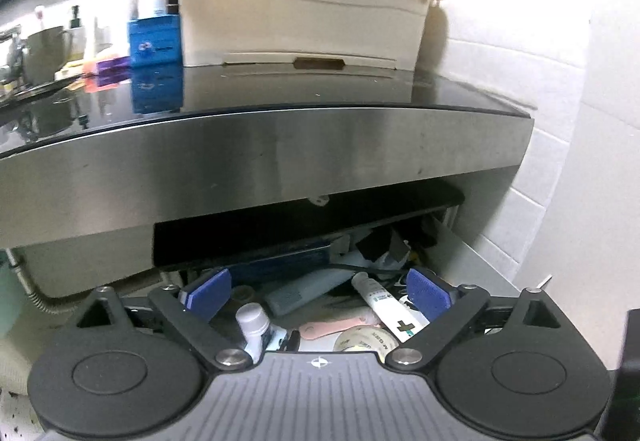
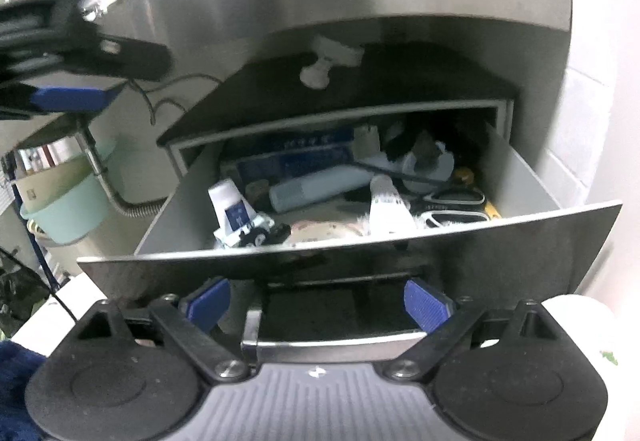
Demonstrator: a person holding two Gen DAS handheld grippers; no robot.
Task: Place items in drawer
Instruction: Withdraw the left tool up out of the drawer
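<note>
Two grippers: left gripper spread, empty, above drawer contents; right gripper spread, empty, at handle, lower centre.
Drawer: pulled out, mid-frame, ready for loading.
Items: white tube, bottle lying inside.

We can't read the blurred blue box at the drawer back; items behind it hide in shadow.

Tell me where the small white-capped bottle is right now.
The small white-capped bottle stands in the open drawer's front left corner in the right wrist view, left of the grey tube.
</note>
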